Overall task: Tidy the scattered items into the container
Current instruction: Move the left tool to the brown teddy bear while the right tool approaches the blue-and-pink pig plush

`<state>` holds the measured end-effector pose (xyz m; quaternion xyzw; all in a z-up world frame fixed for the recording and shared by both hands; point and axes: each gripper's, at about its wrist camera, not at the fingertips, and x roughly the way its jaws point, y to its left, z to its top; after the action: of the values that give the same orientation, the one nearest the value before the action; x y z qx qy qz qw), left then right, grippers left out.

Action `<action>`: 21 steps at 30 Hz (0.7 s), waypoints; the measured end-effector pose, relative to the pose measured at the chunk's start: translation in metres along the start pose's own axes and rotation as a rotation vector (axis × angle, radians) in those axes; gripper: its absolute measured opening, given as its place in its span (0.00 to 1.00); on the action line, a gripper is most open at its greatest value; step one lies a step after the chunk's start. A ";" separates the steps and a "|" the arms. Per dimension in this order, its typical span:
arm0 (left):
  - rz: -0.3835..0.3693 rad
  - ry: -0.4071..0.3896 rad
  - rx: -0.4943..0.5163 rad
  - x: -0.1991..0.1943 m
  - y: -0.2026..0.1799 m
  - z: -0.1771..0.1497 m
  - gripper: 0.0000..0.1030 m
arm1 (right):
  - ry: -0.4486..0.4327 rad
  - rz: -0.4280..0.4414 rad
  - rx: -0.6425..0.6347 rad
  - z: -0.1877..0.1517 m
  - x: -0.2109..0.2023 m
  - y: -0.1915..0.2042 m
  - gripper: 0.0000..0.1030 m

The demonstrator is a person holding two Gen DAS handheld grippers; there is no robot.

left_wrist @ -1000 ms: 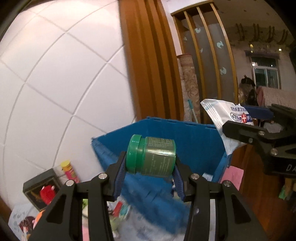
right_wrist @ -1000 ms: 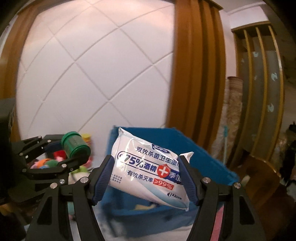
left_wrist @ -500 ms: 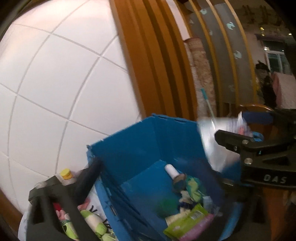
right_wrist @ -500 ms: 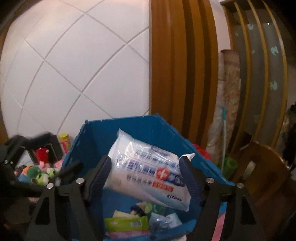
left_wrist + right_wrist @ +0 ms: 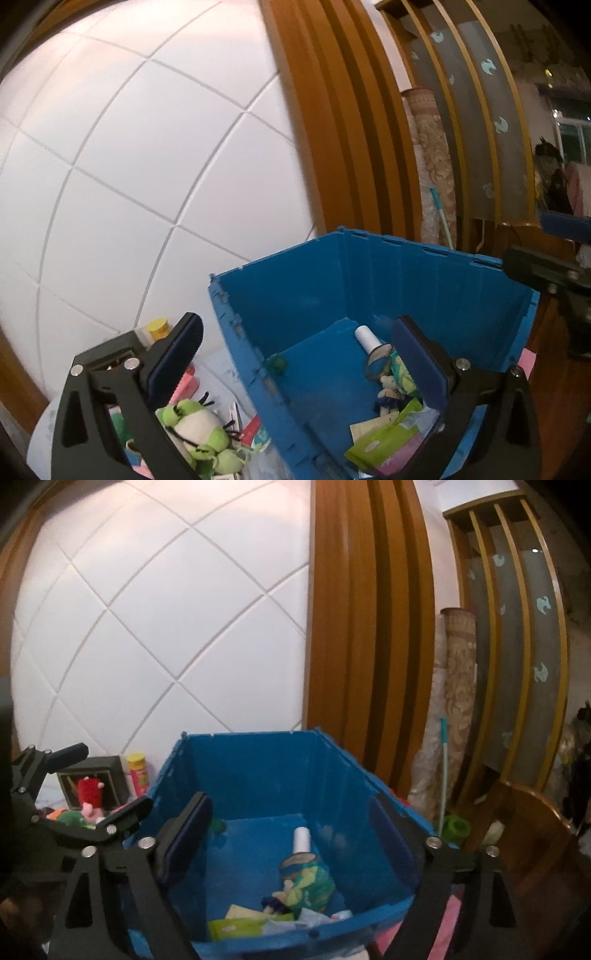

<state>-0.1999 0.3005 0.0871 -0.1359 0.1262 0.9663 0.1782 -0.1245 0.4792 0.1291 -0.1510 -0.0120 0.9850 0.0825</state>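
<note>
A blue plastic crate (image 5: 406, 288) (image 5: 258, 771) stands in front of both grippers. On its floor lie a small green jar (image 5: 276, 363) (image 5: 218, 825), a white bottle (image 5: 365, 338) (image 5: 302, 840), a green pack (image 5: 384, 439) and other small items. My left gripper (image 5: 295, 325) is open wide over the crate's near left corner, with nothing between its pads. My right gripper (image 5: 291, 801) hangs over the crate's near edge, its jaws opening and bare. Each gripper shows in the other's view: the left gripper (image 5: 101, 782) at the left, the right gripper (image 5: 554, 247) at the right.
Left of the crate lie a green plush frog (image 5: 195, 432), a yellow-capped bottle (image 5: 136, 771) and a black box with a red figure (image 5: 92, 782). A white tiled wall and wooden pillars stand behind. Right of the crate are a rolled carpet (image 5: 458, 701) and a wooden chair (image 5: 535, 834).
My left gripper opened and the green jar dropped into the crate. My right gripper opened and the wipes pack left its jaws. Both grippers moved closer over the crate.
</note>
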 end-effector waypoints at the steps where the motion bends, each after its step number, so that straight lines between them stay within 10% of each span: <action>1: 0.011 -0.003 0.000 -0.005 0.002 -0.005 1.00 | -0.007 0.006 -0.002 -0.003 -0.007 0.003 0.91; 21: 0.234 0.018 -0.126 -0.110 0.107 -0.151 1.00 | -0.046 0.325 -0.118 -0.051 -0.036 0.133 0.99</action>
<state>-0.1086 0.1253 0.0009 -0.1397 0.0820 0.9853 0.0545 -0.0964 0.3423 0.0842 -0.1330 -0.0470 0.9862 -0.0869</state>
